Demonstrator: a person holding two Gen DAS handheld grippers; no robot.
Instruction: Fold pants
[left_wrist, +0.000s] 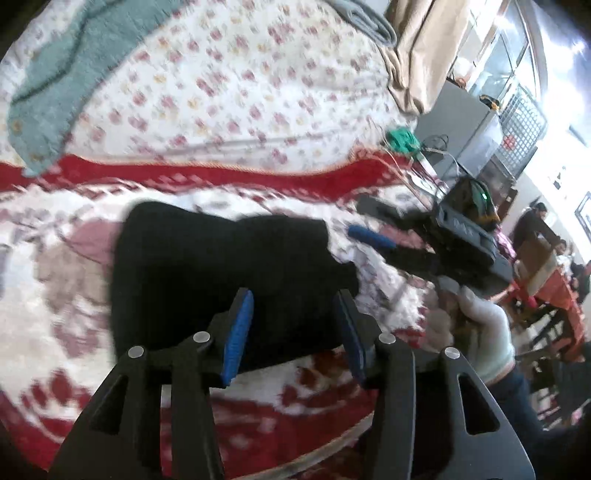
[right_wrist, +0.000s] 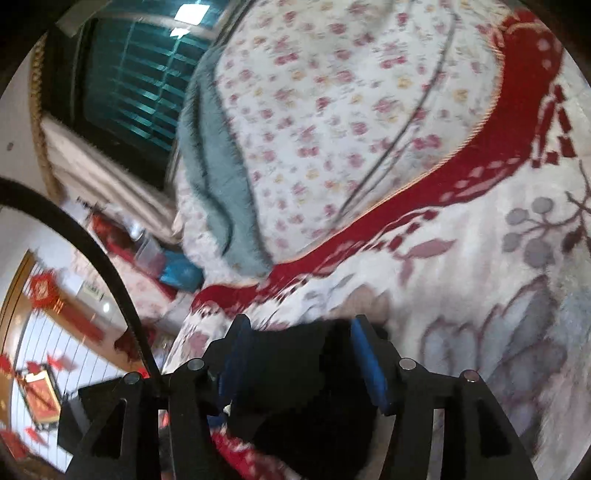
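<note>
Lying on my red-and-white blanket (left_wrist: 55, 258), the black pants (left_wrist: 221, 266) form a folded bundle, long axis seemingly crosswise through the blur. My left gripper (left_wrist: 291, 332) hovers nearest, fingers apart; my right gripper (right_wrist: 303, 354) flanks the cloth, unclamped. A teal towel (left_wrist: 55, 81) sits well clear.

Home bedroom: bed (left_wrist: 229, 85) with floral quilt, blanket (left_wrist: 51, 85), curtain (left_wrist: 424, 48).
</note>
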